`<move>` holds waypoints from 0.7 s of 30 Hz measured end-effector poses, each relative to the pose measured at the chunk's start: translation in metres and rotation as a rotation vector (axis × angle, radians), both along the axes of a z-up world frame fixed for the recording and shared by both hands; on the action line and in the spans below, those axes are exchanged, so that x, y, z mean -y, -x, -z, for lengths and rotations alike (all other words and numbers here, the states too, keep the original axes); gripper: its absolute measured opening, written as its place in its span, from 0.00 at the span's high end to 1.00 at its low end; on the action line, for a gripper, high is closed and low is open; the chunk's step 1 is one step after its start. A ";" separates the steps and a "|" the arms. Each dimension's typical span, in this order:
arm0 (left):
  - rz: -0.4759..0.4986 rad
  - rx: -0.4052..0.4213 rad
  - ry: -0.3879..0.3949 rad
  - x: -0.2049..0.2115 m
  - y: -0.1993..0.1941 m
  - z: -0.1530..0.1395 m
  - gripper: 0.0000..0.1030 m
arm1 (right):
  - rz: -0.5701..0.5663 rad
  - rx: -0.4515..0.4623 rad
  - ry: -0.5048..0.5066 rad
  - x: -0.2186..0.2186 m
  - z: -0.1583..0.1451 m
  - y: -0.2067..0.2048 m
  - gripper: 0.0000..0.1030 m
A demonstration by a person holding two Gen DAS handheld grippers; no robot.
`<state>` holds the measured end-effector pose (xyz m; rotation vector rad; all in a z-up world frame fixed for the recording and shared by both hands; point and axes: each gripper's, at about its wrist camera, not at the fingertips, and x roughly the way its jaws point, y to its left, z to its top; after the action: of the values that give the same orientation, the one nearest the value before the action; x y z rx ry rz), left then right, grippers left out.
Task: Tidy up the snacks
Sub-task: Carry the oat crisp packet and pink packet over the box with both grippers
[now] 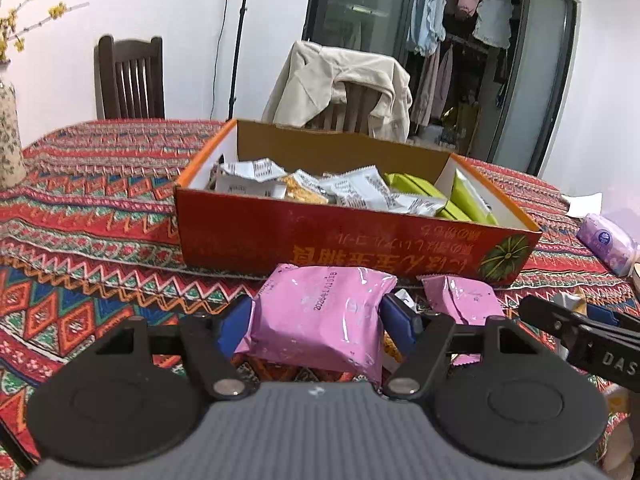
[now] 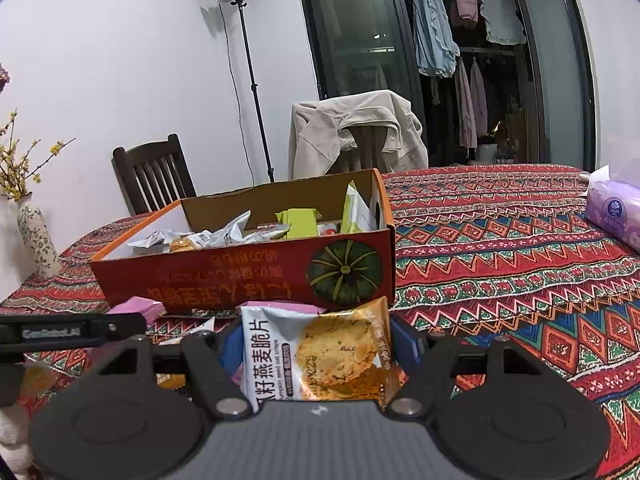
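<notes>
My left gripper [image 1: 316, 320] is shut on a pink snack packet [image 1: 320, 316], held just in front of the red cardboard box [image 1: 320, 240]. The box holds white, yellow and green snack packets [image 1: 360, 192]. A second pink packet [image 1: 460, 300] lies on the cloth to the right of the held one. My right gripper [image 2: 318, 344] is shut on a white and orange oat crisp packet [image 2: 320, 352], held in front of the same box [image 2: 240, 272]. Pink packets [image 2: 138, 308] lie on the cloth at the box's near side.
The table has a red patterned cloth [image 1: 100, 200]. A purple tissue pack [image 2: 616, 212] lies at the right. A flowered vase [image 2: 36, 236] stands at the left. Two chairs stand behind the table, one draped with a beige jacket [image 2: 356, 132]. The other gripper's arm [image 1: 584, 336] shows at right.
</notes>
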<state>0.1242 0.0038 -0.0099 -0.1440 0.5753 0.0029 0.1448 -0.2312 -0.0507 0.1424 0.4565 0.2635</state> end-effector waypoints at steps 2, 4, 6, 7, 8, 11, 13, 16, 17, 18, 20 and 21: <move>0.004 0.016 -0.005 0.000 0.005 -0.003 0.31 | 0.001 0.010 0.003 -0.001 0.000 0.001 0.30; 0.005 0.029 -0.012 0.000 0.009 -0.005 0.31 | -0.003 0.019 0.007 -0.001 -0.001 0.003 0.30; 0.005 0.045 -0.018 -0.001 0.013 -0.008 0.31 | -0.009 0.032 0.012 -0.003 -0.002 0.005 0.30; 0.006 0.050 -0.019 -0.001 0.014 -0.010 0.31 | -0.012 0.038 0.017 -0.004 -0.003 0.006 0.30; 0.006 0.057 -0.021 -0.002 0.016 -0.012 0.31 | -0.015 0.043 0.022 -0.005 -0.004 0.006 0.30; 0.004 0.074 -0.023 -0.005 0.020 -0.016 0.31 | -0.018 0.059 0.040 -0.008 -0.008 0.008 0.31; 0.004 0.087 -0.026 -0.006 0.022 -0.019 0.31 | -0.021 0.066 0.042 -0.009 -0.011 0.010 0.30; 0.005 0.105 -0.032 -0.009 0.023 -0.024 0.31 | -0.030 0.069 0.036 -0.010 -0.017 0.011 0.30; 0.004 0.112 -0.035 -0.009 0.024 -0.026 0.31 | -0.033 0.071 0.035 -0.011 -0.019 0.012 0.31; 0.005 0.117 -0.039 -0.009 0.024 -0.028 0.31 | -0.038 0.077 0.037 -0.012 -0.021 0.013 0.30; 0.008 0.130 -0.046 -0.010 0.023 -0.032 0.31 | -0.046 0.092 0.047 -0.015 -0.027 0.014 0.31; 0.009 0.138 -0.051 -0.010 0.022 -0.035 0.31 | -0.052 0.101 0.053 -0.018 -0.030 0.014 0.31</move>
<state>0.1019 0.0141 0.0251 -0.0915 0.4382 -0.0009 0.1307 -0.2137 -0.0202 0.0649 0.3670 0.3075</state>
